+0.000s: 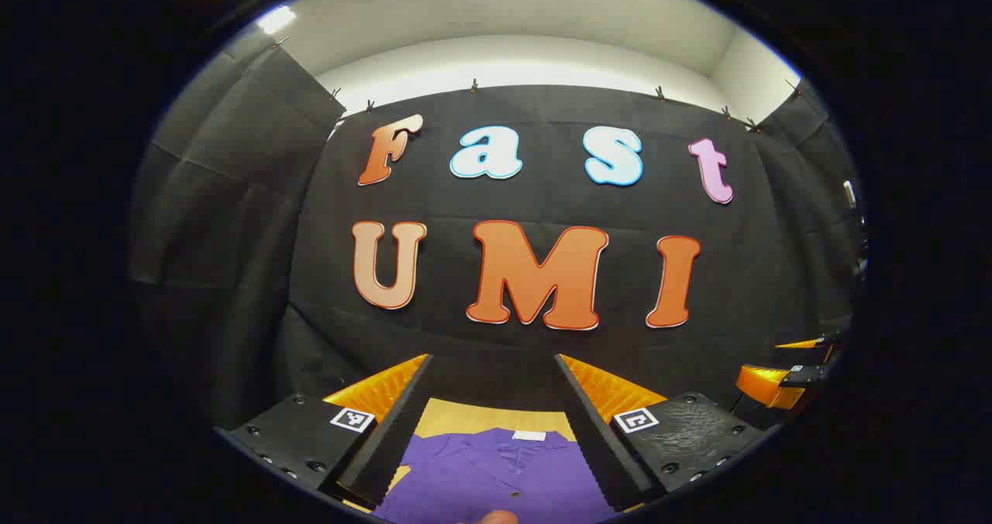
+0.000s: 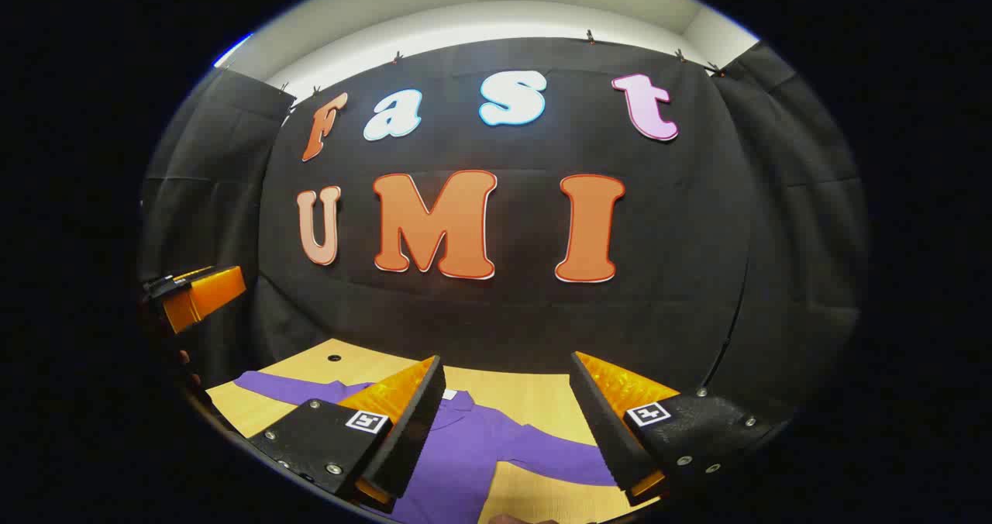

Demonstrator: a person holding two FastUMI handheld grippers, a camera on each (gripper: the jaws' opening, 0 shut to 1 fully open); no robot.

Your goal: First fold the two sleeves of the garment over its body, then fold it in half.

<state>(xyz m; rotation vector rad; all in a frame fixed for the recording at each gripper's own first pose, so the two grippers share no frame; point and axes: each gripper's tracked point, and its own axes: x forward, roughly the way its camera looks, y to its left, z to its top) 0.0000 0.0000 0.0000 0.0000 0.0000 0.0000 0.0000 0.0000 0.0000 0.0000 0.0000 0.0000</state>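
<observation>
A purple garment (image 2: pixel 473 446) lies flat on the wooden table (image 2: pixel 535 400), collar toward the far wall, one sleeve (image 2: pixel 287 388) spread left and the other sleeve (image 2: pixel 558 462) spread right. My right gripper (image 2: pixel 508 369) is open, held above the garment with nothing between its fingers. In the left gripper view the garment's collar and button front (image 1: pixel 504 470) lie below my left gripper (image 1: pixel 492 369), which is open and empty too. The left gripper (image 2: pixel 194 291) also appears at the left edge of the right gripper view; the right gripper (image 1: pixel 783 373) shows at the right edge of the left gripper view.
The black cloth wall stands close behind the table's far edge (image 2: pixel 496 373). A small dark hole (image 2: pixel 334 358) marks the tabletop at the far left. A fingertip (image 1: pixel 496 517) shows at the bottom of the left gripper view.
</observation>
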